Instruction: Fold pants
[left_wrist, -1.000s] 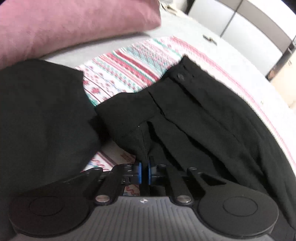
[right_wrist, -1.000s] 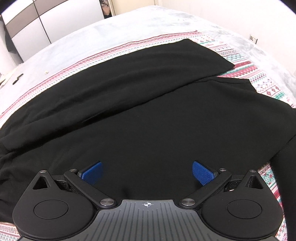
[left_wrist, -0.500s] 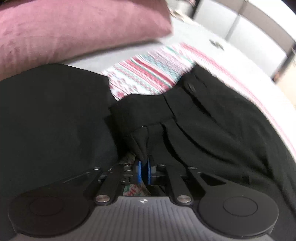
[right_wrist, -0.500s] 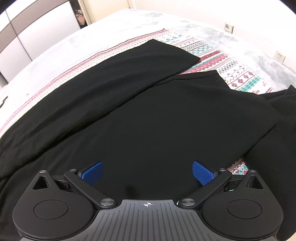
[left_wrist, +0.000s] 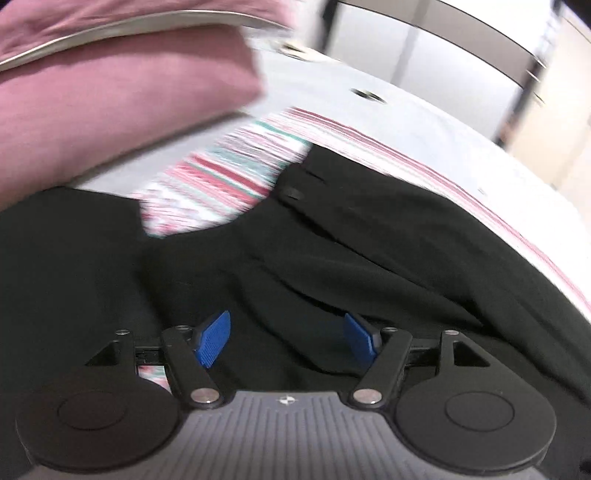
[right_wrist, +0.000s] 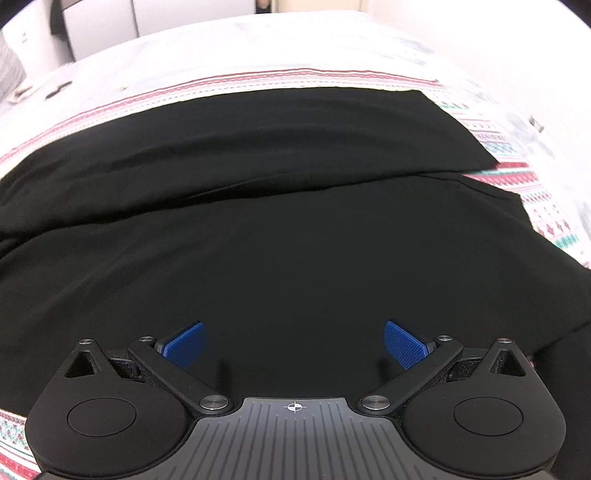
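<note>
Released from its pinch, the left gripper (left_wrist: 287, 338) is opening over the pants (left_wrist: 369, 258) on the bed (left_wrist: 424, 110); right gripper (right_wrist: 294, 345) hangs spread; dropped waistband folds could stay bunched, spoiling the fold.

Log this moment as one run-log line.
task: fold pants | left gripper: jaws opening, nothing pinched, over black pants waist | right gripper: open over pant legs | surface: patterned blanket
</note>
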